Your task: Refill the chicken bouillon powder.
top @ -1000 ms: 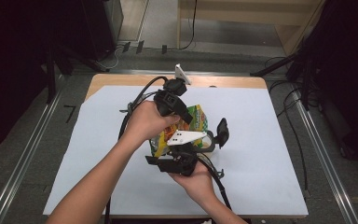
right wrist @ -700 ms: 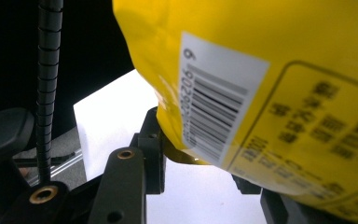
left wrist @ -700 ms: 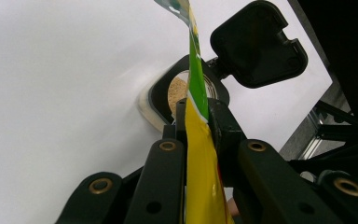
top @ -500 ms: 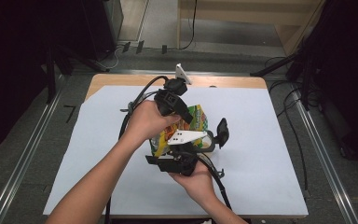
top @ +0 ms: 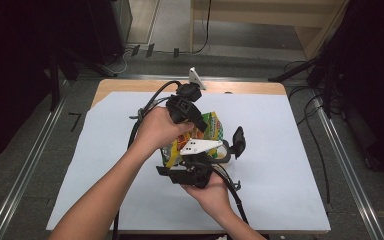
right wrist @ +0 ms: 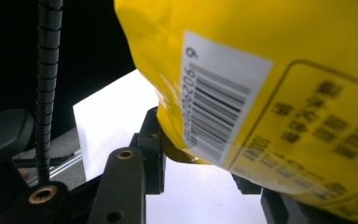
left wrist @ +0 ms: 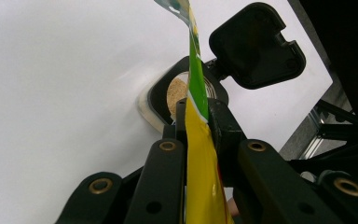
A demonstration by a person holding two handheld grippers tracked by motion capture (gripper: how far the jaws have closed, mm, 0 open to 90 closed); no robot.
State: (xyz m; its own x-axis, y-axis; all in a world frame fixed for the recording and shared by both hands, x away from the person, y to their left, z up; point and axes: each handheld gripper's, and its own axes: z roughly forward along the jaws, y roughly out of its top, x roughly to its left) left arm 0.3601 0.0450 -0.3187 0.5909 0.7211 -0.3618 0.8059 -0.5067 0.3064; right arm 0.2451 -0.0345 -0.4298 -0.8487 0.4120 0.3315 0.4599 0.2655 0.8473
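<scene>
A yellow and green snack bag hangs over the white sheet between both grippers. My left gripper comes in from the upper left and is shut on the bag's thin edge; in the left gripper view the jaws pinch it flat. My right gripper reaches up from below. Its jaws close on the bag's lower end, by the barcode. Under the bag stands a black container with tan contents and its lid flipped open.
The white sheet covers most of the wooden table. The container and its lid sit just right of the grippers. Black cables trail from the left gripper. Metal rails run along both table sides.
</scene>
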